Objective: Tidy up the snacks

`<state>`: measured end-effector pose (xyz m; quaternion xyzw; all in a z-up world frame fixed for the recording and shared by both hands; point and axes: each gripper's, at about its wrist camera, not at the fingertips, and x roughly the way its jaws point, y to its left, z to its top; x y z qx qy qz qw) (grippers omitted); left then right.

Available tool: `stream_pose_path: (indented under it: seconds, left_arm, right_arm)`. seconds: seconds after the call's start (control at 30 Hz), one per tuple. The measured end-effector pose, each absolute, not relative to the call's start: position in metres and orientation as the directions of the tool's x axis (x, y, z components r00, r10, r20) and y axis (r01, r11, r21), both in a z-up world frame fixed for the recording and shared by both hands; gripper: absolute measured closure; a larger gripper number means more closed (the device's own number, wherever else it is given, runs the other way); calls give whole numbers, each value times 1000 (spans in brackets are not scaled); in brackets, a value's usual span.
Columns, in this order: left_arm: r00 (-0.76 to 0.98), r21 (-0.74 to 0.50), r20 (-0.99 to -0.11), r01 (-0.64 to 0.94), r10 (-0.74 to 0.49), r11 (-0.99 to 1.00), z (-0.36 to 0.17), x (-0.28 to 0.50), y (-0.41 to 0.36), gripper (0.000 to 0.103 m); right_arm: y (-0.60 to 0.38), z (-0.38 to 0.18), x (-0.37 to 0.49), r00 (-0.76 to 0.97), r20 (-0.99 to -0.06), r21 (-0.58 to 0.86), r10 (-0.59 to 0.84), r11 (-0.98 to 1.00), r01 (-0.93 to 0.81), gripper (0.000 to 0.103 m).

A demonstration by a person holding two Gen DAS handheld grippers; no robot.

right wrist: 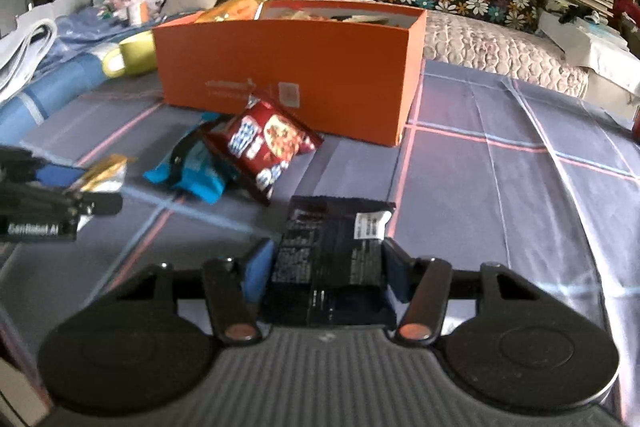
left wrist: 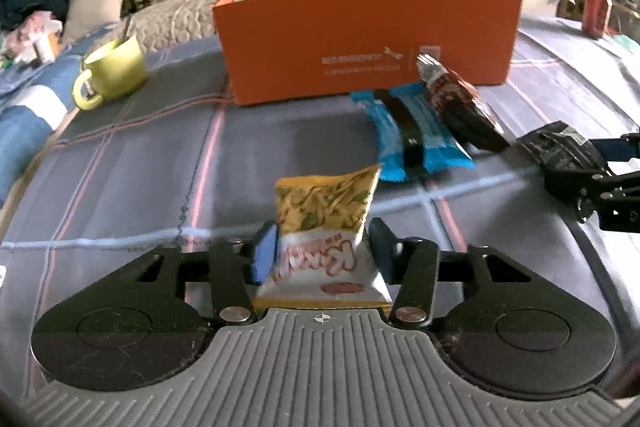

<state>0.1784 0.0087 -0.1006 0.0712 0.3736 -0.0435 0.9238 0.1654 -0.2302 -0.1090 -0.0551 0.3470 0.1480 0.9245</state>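
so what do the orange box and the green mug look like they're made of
Orange box: likely matte cardboard; thin flat walls, crisp folded corners, printed white text, no shine.
Green mug: probably glazed ceramic; thick rim and handle, smooth and slightly glossy, though plastic can't be ruled out.

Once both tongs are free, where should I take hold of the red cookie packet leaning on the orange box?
Probably by its lower end. The red cookie packet lies tilted, its crimped top propped against the orange box and its lower end overlapping the blue wrappers. Come in from the open cloth side, away from the box, pinching across the flat faces.
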Motion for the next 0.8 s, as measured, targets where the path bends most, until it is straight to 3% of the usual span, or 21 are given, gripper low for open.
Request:
stream_pose_path:
  seconds: [0.17, 0.2, 0.23, 0.27, 0.3, 0.4, 0.47, 0.53, 0.57, 0.6, 0.8]
  left_arm:
    - [709, 105, -704, 159, -40, 982, -100, 158, 3, 84]
    - [707, 107, -706, 166, -43, 980, -99, 155, 2, 78]
    - [705, 111, -708, 169, -42, 979, -99, 155, 1, 71]
    - [703, 115, -710, 169, -38, 979, -98, 157, 0, 48]
    - [707, 121, -707, 162, -30, 979, -98, 159, 0, 36]
    - [723, 140, -690, 151, -13, 979, -94, 167, -2, 35]
    - [713, 145, -701, 164, -16, 976, -98, 170, -3, 43]
    - [709, 131, -705, 168, -28, 977, -102, 170, -1, 56]
    - [702, 92, -710, 182, -63, 979, -101, 170, 1, 82]
    - [689, 50, -718, 187, -95, 981, -99, 170, 5, 92]
    - [705, -10, -696, 177, -134, 984, -77, 172, 17, 95]
  right_arm:
    - [-241, -109, 151, 714, -651, 12, 257, 944, -329, 42]
    - [-243, -109, 150, 713, -650, 22, 263, 944, -328, 35]
    - [-245, -110, 151, 709, -653, 36, 266, 946, -321, 18]
    - [-247, -110, 152, 709, -653, 48, 267, 949, -313, 9]
    - [-247, -108, 152, 717, -643, 52, 270, 949, -310, 6]
    - [-242, -104, 146, 739, -622, 17, 259, 948, -318, 6]
    - [-237, -109, 148, 715, -648, 10, 261, 942, -336, 14]
    - [-235, -112, 147, 717, -647, -9, 258, 938, -346, 34]
    - [-236, -110, 147, 717, -645, -1, 264, 938, -346, 42]
    - [-239, -109, 147, 715, -646, 13, 268, 940, -340, 46]
    - [-262, -90, 146, 732, -597, 187, 328, 944, -271, 55]
